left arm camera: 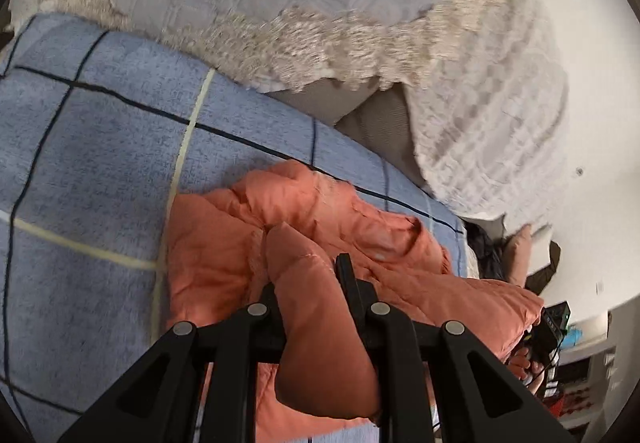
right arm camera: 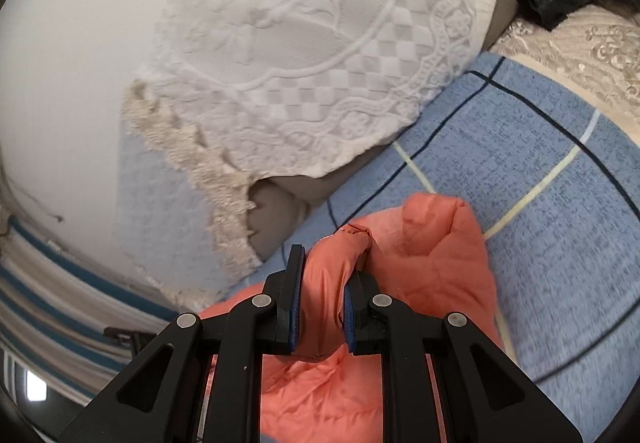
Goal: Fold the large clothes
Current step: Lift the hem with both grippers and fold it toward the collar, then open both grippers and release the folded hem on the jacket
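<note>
Blue checked blanket point(left arm camera: 100, 147) covers the bed and is your folding surface; white lace cover point(right arm camera: 304, 55) and beige fringe point(left arm camera: 320, 51) sit behind it, well clear of the work. Orange padded jacket point(left arm camera: 248, 227) lies bunched on the blanket, partly lifted, so it's mid-fold, not flat yet.

You've got 2 grips on it. Left tool point(left arm camera: 316, 295) is clamped tight on a thick puffy roll of the jacket, fabric bulging out between the jaws toward the camera. Right tool point(right arm camera: 320, 279) is nearly closed too, blue pads point(right arm camera: 295, 307) squeezing another orange fold that pokes up past the tips. My read: holding 2 points of 1 edge keeps it stretched so you can carry it over the rest in a single pass.

Pose: both tools angle down at the bed, left steeper, right flatter. Your other hand shows at the far right edge of the left view, low and beside the jacket.

Risk guess: the slick padding may slip out.
</note>
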The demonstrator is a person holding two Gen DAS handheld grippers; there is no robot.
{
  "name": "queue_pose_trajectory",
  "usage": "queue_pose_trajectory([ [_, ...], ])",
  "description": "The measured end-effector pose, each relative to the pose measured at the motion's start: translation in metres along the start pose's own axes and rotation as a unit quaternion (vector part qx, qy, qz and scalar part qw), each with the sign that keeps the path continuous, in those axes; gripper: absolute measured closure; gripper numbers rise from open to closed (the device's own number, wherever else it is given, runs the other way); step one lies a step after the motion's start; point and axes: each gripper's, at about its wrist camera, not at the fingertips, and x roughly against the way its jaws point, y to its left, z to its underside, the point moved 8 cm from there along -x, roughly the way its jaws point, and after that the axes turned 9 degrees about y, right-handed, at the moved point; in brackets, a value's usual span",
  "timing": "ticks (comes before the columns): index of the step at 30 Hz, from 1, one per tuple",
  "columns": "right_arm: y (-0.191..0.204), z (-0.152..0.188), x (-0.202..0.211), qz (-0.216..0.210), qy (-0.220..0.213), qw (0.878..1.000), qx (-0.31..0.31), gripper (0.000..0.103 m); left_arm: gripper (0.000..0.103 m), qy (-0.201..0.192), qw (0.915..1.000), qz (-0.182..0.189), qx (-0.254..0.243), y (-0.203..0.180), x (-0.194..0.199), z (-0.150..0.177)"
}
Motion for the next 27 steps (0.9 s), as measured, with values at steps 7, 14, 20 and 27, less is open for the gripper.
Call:
queue_pose_trajectory([
  [7, -0.021, -0.014, -0.028, 0.021, 0.011, 0.999, -0.044, 0.084, 0.081, 0.016, 0.9997, -0.008, 0.019, 0.008, -0.025, -0.019],
  [14, -0.015, -0.023, -0.042, 0.052, 0.002, 0.998, -0.029, 0.075, 0.050, 0.007, 0.9983, 0.037, 0.044, 0.004, -0.026, -0.032],
  [20, -0.009, -0.026, -0.046, 0.087, -0.010, 0.996, -0.007, 0.074, 0.040, -0.008, 0.9989, 0.030, 0.036, -0.007, -0.018, -0.037],
  [27, -0.006, -0.029, -0.040, 0.045, -0.028, 0.997, -0.047, 0.050, 0.024, -0.037, 0.9929, 0.096, 0.059, -0.014, 0.002, -0.041],
])
